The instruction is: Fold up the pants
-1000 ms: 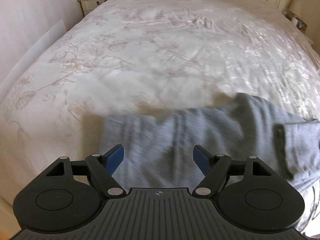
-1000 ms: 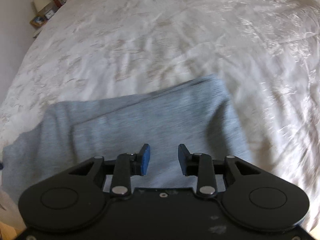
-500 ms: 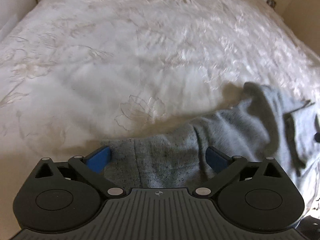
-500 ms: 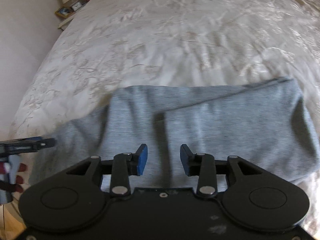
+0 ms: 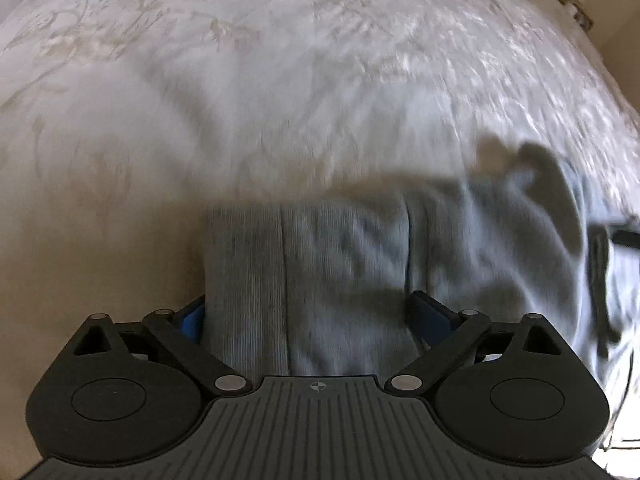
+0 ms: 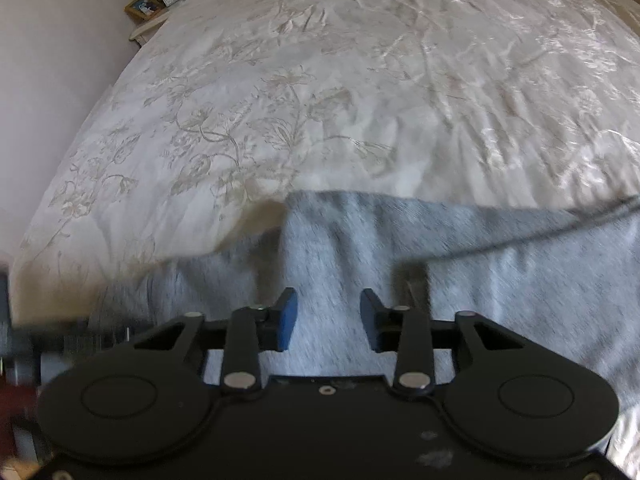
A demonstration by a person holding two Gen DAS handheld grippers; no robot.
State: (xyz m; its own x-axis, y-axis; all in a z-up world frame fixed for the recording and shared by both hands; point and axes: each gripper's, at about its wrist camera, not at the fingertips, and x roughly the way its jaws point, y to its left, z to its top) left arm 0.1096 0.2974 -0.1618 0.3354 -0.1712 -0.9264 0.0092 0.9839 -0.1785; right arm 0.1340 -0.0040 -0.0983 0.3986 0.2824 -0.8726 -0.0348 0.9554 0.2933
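Grey pants (image 5: 360,256) lie on a white embroidered bedspread (image 5: 280,100) near the bed's front edge. In the left wrist view their ribbed cuff end fills the gap between the blue pads of my left gripper (image 5: 308,316), whose jaws stand wide open around the cloth. In the right wrist view the pants (image 6: 500,272) spread across the lower right, partly folded with a raised ridge. My right gripper (image 6: 328,316) is open, its pads just above the grey cloth. Both views are blurred by motion.
The bedspread (image 6: 360,100) stretches far ahead. A nightstand (image 6: 160,4) with a lamp, clock and picture frame stands at the back left beside a pale wall (image 6: 52,60). The other hand-held gripper (image 6: 24,352) shows at the lower left edge.
My left gripper has moved forward so the pants' cuff end now lies between its open jaws. My right gripper has shifted left along the pants, toward the left one.
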